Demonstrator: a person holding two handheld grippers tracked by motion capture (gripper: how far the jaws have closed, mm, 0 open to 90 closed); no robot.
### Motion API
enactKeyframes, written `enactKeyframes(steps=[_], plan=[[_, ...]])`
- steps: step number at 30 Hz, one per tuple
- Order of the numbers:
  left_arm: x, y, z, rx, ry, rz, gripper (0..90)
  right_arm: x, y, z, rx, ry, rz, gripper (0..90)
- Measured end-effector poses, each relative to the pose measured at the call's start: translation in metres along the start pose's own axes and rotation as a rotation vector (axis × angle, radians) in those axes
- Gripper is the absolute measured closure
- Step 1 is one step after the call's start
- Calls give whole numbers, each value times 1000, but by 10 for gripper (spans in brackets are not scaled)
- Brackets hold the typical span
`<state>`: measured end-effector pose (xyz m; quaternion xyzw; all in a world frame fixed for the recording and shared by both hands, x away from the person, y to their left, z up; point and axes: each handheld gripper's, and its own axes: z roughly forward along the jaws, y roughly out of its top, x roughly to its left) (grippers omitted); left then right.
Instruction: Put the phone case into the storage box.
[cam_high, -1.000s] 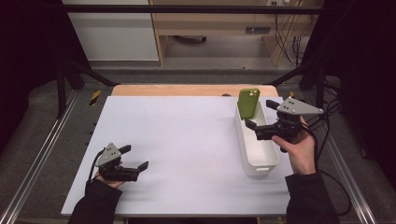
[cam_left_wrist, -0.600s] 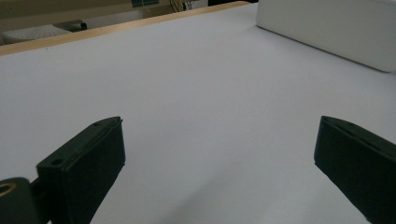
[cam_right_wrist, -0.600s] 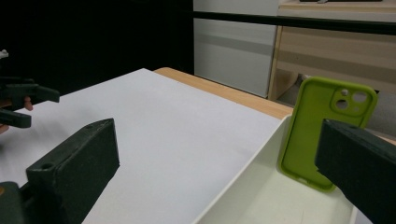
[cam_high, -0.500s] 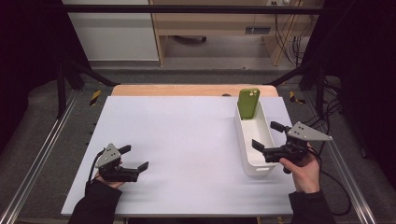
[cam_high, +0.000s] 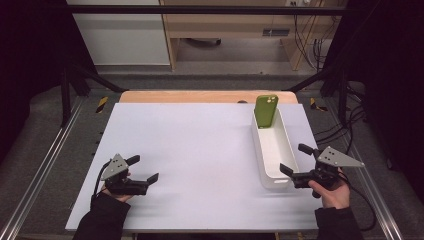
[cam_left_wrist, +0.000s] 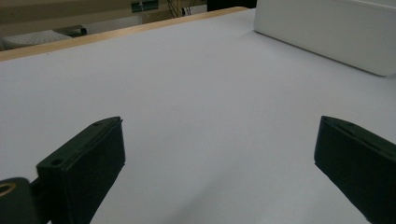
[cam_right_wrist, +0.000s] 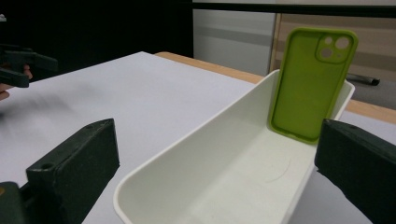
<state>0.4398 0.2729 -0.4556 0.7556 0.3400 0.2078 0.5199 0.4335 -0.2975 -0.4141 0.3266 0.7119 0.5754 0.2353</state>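
The right gripper sits low at the near right edge of the table, held in the person's right hand, whose forearm comes up from the bottom of the high view. Its jaws point left toward the near end of the white tray, standing wide apart and holding nothing; the nearer jaw tip lies just beside the tray's near right corner, and I cannot tell whether it touches the wall. The grey three-cornered plate on top tilts toward the right.

The left gripper rests low over the near left part of the table, gripped by the left hand, with the sleeve entering from the bottom edge. Its jaws point right across the bare white surface, spread wide and empty, well apart from the tray.

A green phone case stands upright in the far end of the tray, leaning against the far wall, its camera cut-outs at the top.

In the right gripper view the tray runs away between the two jaws; its near end is cut off by the bottom edge, and the right jaw hides the lower right corner of the phone case. The other gripper shows blurred at the far left. In the left gripper view the tray is cut off at the top right corner, so its contents cannot be seen there.
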Motion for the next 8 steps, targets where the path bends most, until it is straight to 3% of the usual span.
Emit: enactKeyframes(steps=[8], plan=[[0, 0, 1, -3, 1, 0, 14, -4, -9, -3, 13, -4, 0, 5]])
